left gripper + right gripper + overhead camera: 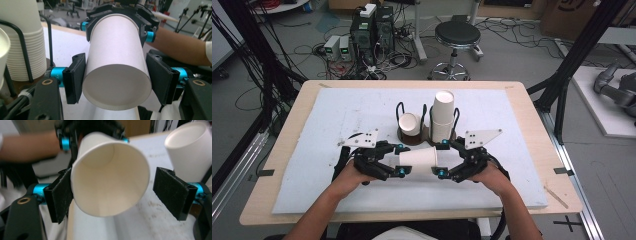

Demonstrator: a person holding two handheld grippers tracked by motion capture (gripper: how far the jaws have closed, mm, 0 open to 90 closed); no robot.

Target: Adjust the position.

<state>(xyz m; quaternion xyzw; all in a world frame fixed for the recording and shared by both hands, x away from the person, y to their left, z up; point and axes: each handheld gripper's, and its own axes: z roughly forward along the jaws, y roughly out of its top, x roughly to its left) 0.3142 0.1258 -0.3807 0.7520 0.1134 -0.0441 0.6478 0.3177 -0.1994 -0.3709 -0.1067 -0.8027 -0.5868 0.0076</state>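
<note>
While my left gripper (113,82) is pinching the light, crushable paper cup (418,158) near its base, my right gripper (113,195) is standing open around its rim.

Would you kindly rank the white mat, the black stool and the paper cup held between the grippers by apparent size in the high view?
1. White mat, clearly largest.
2. Black stool.
3. Paper cup.
The stool stands farther from the camera, so its lead over the cup is unsure.

Behind the work, toward 12 o'clock, a wire holder (401,111) carries a tilted cup (410,123) at its 9 o'clock side and a cup stack (442,116) at 3 o'clock. Past the table (282,150) stand a stool (456,36) and computers (372,27).
</note>
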